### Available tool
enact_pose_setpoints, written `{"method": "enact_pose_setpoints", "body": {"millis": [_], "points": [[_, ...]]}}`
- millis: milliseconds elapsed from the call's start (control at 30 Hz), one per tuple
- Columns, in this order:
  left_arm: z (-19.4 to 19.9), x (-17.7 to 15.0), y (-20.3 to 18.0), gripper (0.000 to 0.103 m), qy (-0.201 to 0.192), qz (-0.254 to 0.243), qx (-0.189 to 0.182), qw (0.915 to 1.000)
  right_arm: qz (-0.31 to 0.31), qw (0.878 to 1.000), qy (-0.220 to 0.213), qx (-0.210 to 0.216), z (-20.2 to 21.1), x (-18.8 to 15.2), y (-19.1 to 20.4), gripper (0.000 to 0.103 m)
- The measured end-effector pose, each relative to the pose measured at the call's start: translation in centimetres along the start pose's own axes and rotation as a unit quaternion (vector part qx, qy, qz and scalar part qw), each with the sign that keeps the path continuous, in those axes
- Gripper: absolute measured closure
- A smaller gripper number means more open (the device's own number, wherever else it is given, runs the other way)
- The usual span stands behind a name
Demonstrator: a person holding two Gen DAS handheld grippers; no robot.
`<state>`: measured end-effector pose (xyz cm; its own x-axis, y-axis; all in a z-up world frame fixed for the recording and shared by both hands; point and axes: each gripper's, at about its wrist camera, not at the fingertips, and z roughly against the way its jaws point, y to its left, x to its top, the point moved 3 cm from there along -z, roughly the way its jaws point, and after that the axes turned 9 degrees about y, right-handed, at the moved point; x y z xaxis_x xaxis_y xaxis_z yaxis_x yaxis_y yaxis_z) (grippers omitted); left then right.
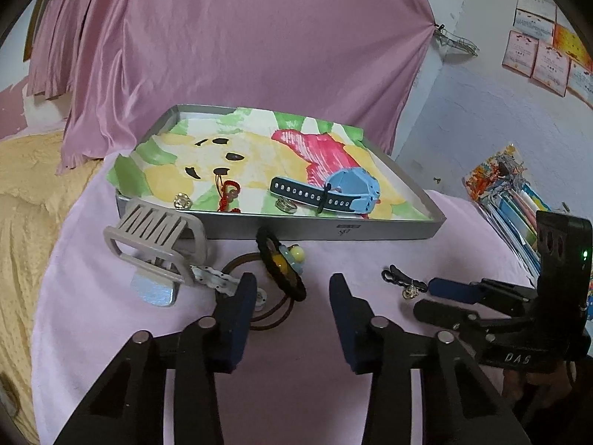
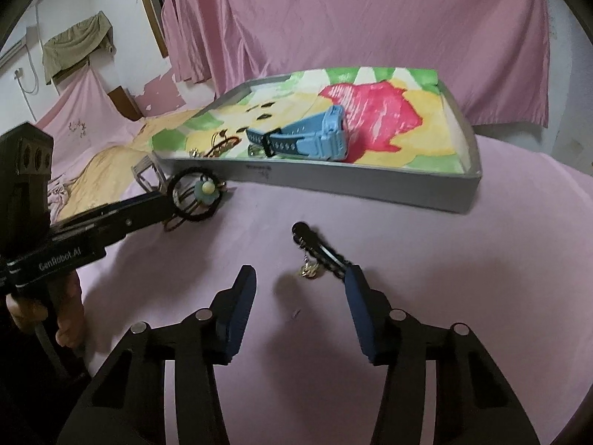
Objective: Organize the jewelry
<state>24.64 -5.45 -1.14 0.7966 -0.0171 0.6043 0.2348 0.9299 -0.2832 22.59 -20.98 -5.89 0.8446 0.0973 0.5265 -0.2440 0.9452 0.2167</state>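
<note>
A grey tray (image 1: 370,230) lined with a cartoon cloth holds a blue watch (image 1: 333,189), a red cord charm (image 1: 229,194), a clear bead (image 1: 182,201) and a silver ring (image 1: 285,205). On the pink cloth in front lie a black hair tie with a flower (image 1: 281,259), a brown loop (image 1: 270,319), a beige hair claw (image 1: 159,248), a dotted clip (image 1: 213,278) and a black clip with a gold charm (image 2: 318,252). My left gripper (image 1: 292,289) is open over the hair ties. My right gripper (image 2: 300,278) is open around the black clip's charm.
Pink curtains hang behind the tray (image 2: 426,193). A yellow blanket (image 1: 22,200) lies at the left. A stack of colourful books (image 1: 507,193) sits at the right. The right gripper also shows in the left wrist view (image 1: 430,296).
</note>
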Motion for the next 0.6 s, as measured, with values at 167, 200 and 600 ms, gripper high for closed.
{"method": "enact_pose_setpoints", "body": {"millis": [167,200,600], "points": [[-0.06,0.52,-0.01,0.076,-0.007,0.001,0.007,1.0,0.001,1.0,0.008,-0.012,-0.39,0.37,0.31,0.069],[-0.19,0.6,-0.01,0.079,-0.005,0.002,0.008,1.0,0.002,1.0,0.009,-0.016,-0.57,0.51,0.5,0.073],[-0.21,0.56,-0.2,0.097,-0.005,-0.006,0.002,1.0,0.001,1.0,0.004,-0.014,-0.87,0.82,0.67,0.093]]}}
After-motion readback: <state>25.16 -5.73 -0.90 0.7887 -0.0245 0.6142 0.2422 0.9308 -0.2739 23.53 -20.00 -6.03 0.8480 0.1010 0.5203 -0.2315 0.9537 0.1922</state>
